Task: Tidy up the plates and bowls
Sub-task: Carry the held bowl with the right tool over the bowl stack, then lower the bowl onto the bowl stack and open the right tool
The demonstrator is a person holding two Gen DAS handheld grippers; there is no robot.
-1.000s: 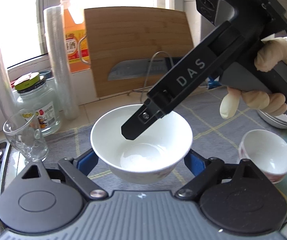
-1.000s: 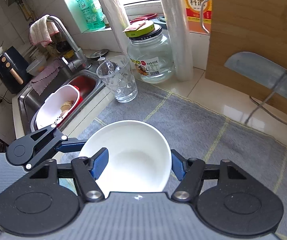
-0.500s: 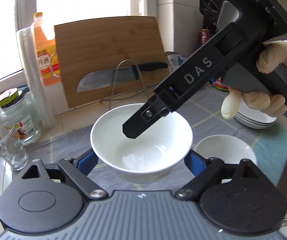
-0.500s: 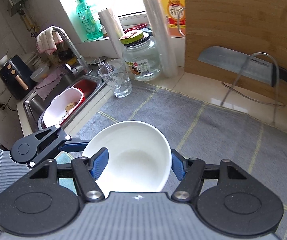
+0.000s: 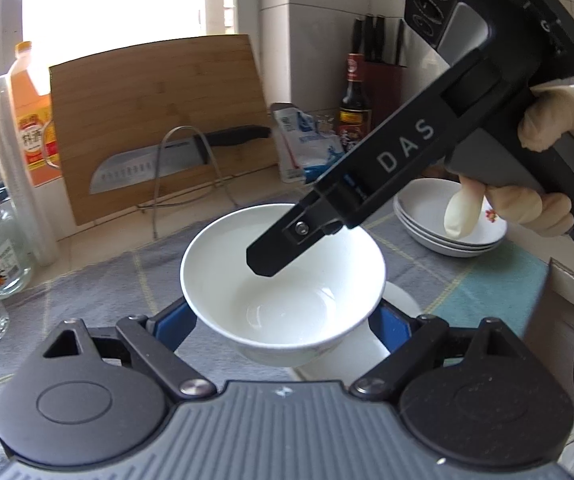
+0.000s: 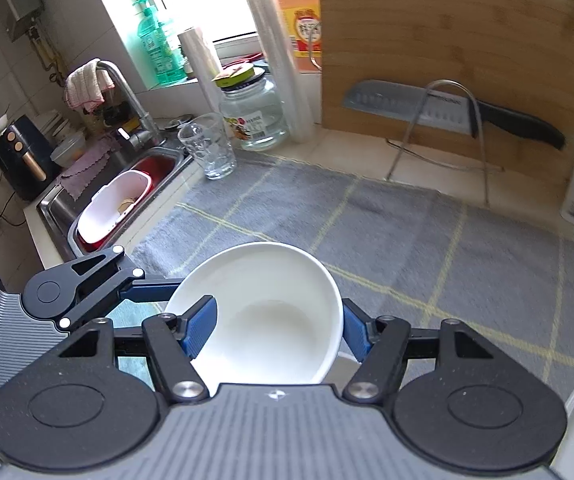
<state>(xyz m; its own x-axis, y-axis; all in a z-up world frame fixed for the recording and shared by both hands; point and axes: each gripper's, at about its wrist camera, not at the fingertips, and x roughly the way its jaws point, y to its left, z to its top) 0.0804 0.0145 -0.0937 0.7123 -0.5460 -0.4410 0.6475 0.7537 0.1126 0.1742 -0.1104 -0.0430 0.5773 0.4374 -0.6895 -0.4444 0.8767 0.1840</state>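
The round white ceramic bowl (image 5: 283, 280) sits upright, mouth up, above the grey checked cloth (image 6: 407, 240). Left hand-held gripper (image 5: 283, 320) clamps its sides; right hand-held gripper (image 6: 279, 332) pinches its rim.

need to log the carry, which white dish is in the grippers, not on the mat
The deep white bowl, gripped by both the left gripper and right gripper. The stacked plates sit on the mat.

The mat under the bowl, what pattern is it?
Grey mat with thin yellow grid lines, clearest in the right wrist view.

Held bowl (image 5: 283, 280) carried right, now above second bowl (image 5: 401, 300).
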